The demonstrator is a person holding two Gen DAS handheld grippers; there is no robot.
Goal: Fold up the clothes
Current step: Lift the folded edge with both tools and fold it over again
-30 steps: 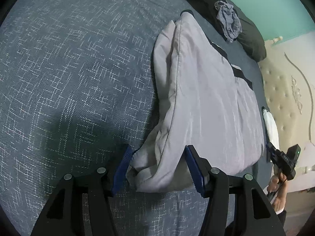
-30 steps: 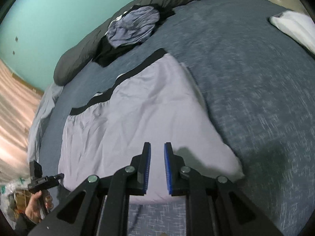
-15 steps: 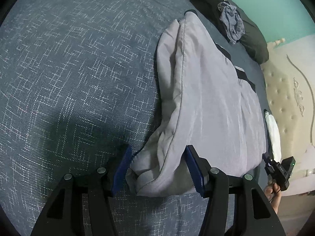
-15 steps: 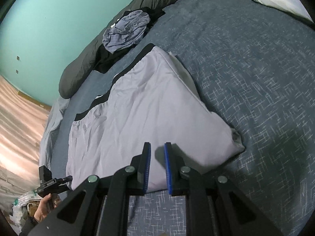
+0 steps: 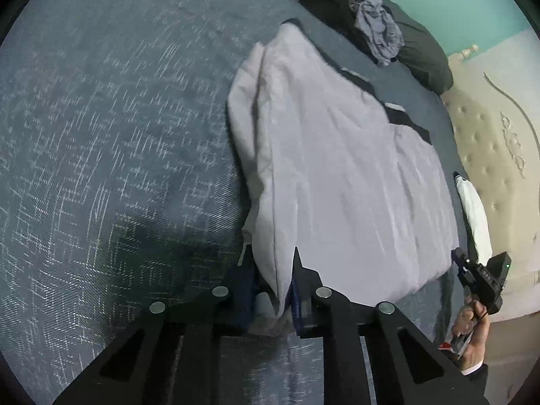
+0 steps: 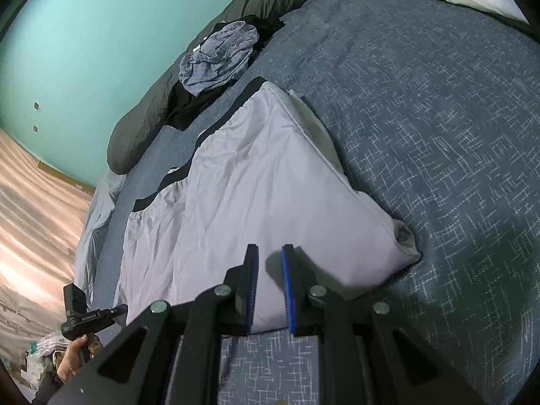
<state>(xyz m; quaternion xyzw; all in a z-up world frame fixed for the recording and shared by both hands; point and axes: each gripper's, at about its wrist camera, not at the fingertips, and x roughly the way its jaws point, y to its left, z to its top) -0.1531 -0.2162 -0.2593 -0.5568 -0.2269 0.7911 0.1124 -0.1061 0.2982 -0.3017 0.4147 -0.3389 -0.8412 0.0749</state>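
The left gripper [image 5: 273, 283] is closing its jaws on the near corner of the grey garment [image 5: 337, 175], where a second ago they stood wide either side of it. In my judgement that secures the corner for the next fold. The garment lies flat on the blue bedspread [image 5: 118, 135]. The right gripper [image 6: 269, 287], jaws nearly together and empty, now hovers lower over the garment's near edge than before.
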